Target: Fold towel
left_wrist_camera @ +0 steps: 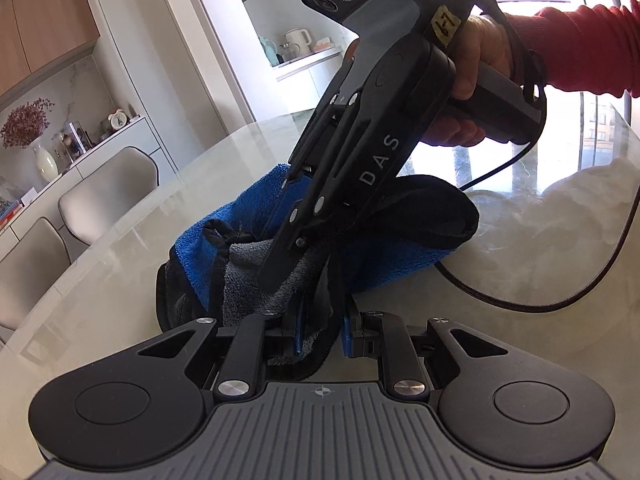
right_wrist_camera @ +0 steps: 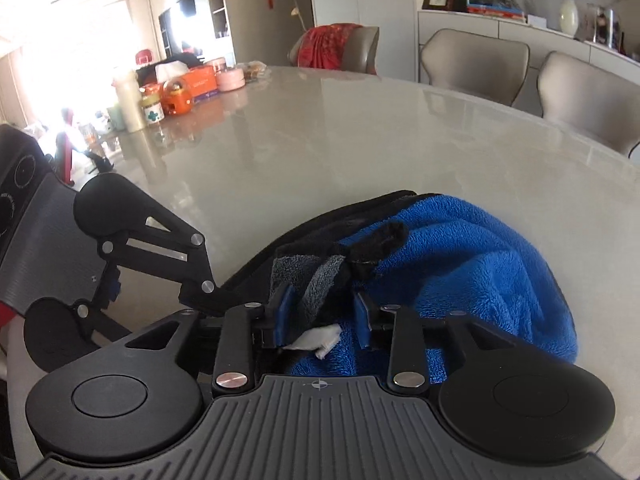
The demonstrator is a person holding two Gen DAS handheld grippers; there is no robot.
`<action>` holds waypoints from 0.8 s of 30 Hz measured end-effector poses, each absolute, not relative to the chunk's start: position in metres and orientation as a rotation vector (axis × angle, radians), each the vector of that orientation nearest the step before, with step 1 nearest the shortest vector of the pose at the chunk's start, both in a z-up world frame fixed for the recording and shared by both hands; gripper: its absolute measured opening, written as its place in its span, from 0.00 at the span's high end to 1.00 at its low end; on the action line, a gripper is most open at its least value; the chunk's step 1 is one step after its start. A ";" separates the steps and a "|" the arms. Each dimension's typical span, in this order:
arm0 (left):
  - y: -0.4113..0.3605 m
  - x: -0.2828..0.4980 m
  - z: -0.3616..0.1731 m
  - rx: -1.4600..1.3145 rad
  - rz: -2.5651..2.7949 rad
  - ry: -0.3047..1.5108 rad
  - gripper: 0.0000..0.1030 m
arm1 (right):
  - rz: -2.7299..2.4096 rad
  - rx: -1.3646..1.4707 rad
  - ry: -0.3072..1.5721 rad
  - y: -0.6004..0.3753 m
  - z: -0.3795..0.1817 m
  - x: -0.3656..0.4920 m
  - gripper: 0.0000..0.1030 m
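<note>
Left gripper [left_wrist_camera: 318,330] clamped on towel [left_wrist_camera: 248,240] edge; right gripper [right_wrist_camera: 322,320] pinching its dark hem. Towel bunched mid-table [right_wrist_camera: 360,140], 12 o'clock of both. I read: corner grab. Next: lift, spread, fold over.

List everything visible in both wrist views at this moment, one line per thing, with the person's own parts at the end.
towel: one, blue with grey side and black edging, bunched on the near part of the table
table: one, pale glossy stone, under the towel
chairs: several, beige, along the far side of the table
boxes and jars: a cluster, orange, pink and cream, far left of the table
vase: one, white with dried purple flowers, on the sideboard
cable: one, black, looping across the table
left gripper: black, closed on towel fabric
right gripper: black, fabric between its blue pads
hand: one, red sleeve, holding the right gripper
</note>
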State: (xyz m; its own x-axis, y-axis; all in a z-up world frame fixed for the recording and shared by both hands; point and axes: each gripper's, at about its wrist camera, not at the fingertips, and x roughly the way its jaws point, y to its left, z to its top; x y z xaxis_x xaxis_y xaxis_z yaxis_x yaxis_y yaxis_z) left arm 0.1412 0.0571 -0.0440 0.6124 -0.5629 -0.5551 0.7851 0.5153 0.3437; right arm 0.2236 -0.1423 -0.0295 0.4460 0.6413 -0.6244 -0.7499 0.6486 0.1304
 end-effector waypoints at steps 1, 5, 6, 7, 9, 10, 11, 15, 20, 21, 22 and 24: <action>0.057 0.142 -0.044 0.612 -0.827 0.404 0.83 | 0.867 -0.166 0.683 -0.143 -0.029 0.223 0.83; 0.061 0.145 -0.040 0.560 -0.797 0.435 0.89 | 0.868 -0.086 0.608 -0.155 -0.021 0.217 0.88; 0.064 0.146 -0.038 0.536 -0.778 0.432 0.93 | 0.852 -0.055 0.582 -0.163 -0.016 0.216 0.88; 0.066 0.146 -0.036 0.521 -0.762 0.428 0.94 | 0.835 -0.023 0.557 -0.171 -0.011 0.215 0.88; 0.071 0.147 -0.031 0.490 -0.737 0.423 0.96 | 0.791 0.024 0.518 -0.189 -0.002 0.213 0.88; 0.074 0.148 -0.029 0.477 -0.728 0.421 0.96 | 0.760 0.051 0.494 -0.202 0.004 0.211 0.88; 0.076 0.148 -0.026 0.463 -0.719 0.418 0.96 | 0.740 0.069 0.479 -0.211 0.009 0.211 0.88; 0.082 0.146 -0.010 0.413 -0.671 0.393 0.96 | 0.601 0.159 0.407 -0.264 0.031 0.203 0.88; 0.090 0.143 0.013 0.351 -0.621 0.345 0.96 | 0.453 0.279 0.359 -0.320 0.044 0.191 0.88; 0.091 0.142 0.020 0.338 -0.608 0.332 0.96 | 0.433 0.300 0.353 -0.329 0.045 0.188 0.88; 0.091 0.141 0.028 0.327 -0.593 0.318 0.96 | 0.419 0.320 0.348 -0.336 0.047 0.186 0.88; 0.091 0.139 0.043 0.308 -0.570 0.287 0.96 | 0.405 0.339 0.322 -0.344 0.052 0.179 0.88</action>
State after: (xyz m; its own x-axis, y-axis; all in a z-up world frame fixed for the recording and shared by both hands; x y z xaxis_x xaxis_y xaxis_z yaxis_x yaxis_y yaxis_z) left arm 0.1389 0.0913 0.0431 0.8048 -0.4812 -0.3474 0.5658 0.7988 0.2044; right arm 0.1792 -0.3439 0.0525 0.8704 0.4327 -0.2348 -0.3271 0.8647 0.3812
